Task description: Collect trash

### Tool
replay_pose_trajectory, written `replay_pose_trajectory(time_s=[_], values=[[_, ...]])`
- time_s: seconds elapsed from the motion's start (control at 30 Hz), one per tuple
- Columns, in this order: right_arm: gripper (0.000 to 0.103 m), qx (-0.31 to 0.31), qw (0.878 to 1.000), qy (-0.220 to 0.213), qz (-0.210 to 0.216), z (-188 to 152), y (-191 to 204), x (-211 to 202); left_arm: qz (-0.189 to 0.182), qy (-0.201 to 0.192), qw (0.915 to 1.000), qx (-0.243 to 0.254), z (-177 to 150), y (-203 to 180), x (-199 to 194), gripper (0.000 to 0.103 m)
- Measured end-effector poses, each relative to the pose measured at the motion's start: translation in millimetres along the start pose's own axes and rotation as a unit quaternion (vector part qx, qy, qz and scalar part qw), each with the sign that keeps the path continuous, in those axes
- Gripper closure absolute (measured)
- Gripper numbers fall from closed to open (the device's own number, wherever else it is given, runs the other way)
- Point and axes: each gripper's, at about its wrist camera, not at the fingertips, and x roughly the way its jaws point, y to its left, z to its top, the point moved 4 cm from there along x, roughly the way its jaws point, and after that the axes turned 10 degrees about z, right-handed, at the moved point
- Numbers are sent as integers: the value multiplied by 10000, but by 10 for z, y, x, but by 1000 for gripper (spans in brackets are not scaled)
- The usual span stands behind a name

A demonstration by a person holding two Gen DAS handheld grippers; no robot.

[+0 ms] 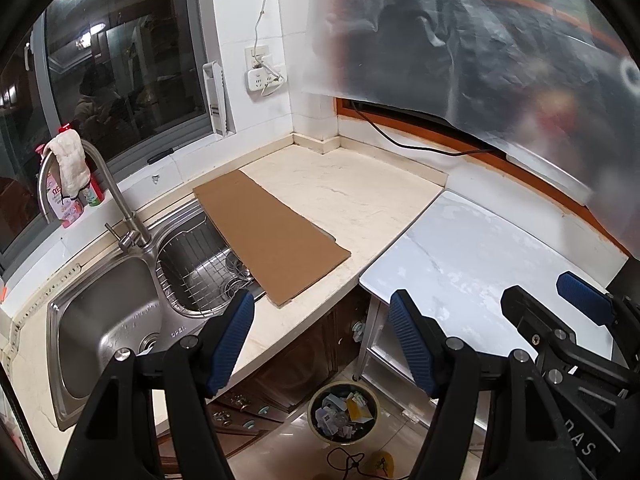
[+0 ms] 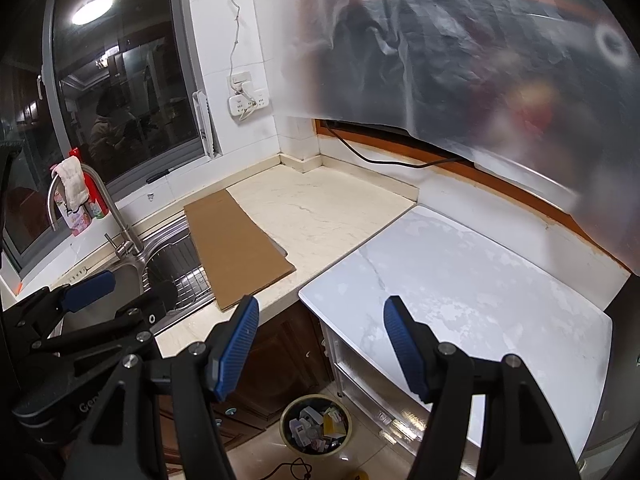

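Note:
A round trash bin (image 1: 343, 414) stands on the floor below the counter, filled with several scraps of paper and packaging; it also shows in the right wrist view (image 2: 317, 424). My left gripper (image 1: 322, 326) is open and empty, held above the counter's front edge over the bin. My right gripper (image 2: 318, 330) is open and empty, beside it to the right. Each gripper shows in the other's view, the right one (image 1: 554, 300) and the left one (image 2: 128, 290). A flat brown cardboard sheet (image 1: 268, 236) lies on the beige counter, partly over the sink; it also shows in the right wrist view (image 2: 236, 248).
A steel double sink (image 1: 104, 320) with faucet (image 1: 116, 196) and wire rack is at left. A white marble-look table top (image 2: 460, 292) adjoins the counter (image 2: 320, 204). Translucent plastic sheeting (image 1: 480, 40) hangs at upper right. A black cable (image 1: 400, 142) runs along the wall. Bottles (image 1: 66, 200) stand on the sill.

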Motion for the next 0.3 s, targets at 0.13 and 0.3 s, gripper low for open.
replay_pose_trajectory(time_s=[0.13, 0.3], values=[[37, 18, 10000, -10, -8, -11, -9, -13, -2, -9, 10000, 11, -1, 0, -3, 34], [37, 5, 10000, -1, -4, -13, -14, -14, -24, 10, 10000, 16, -4, 3, -4, 34]])
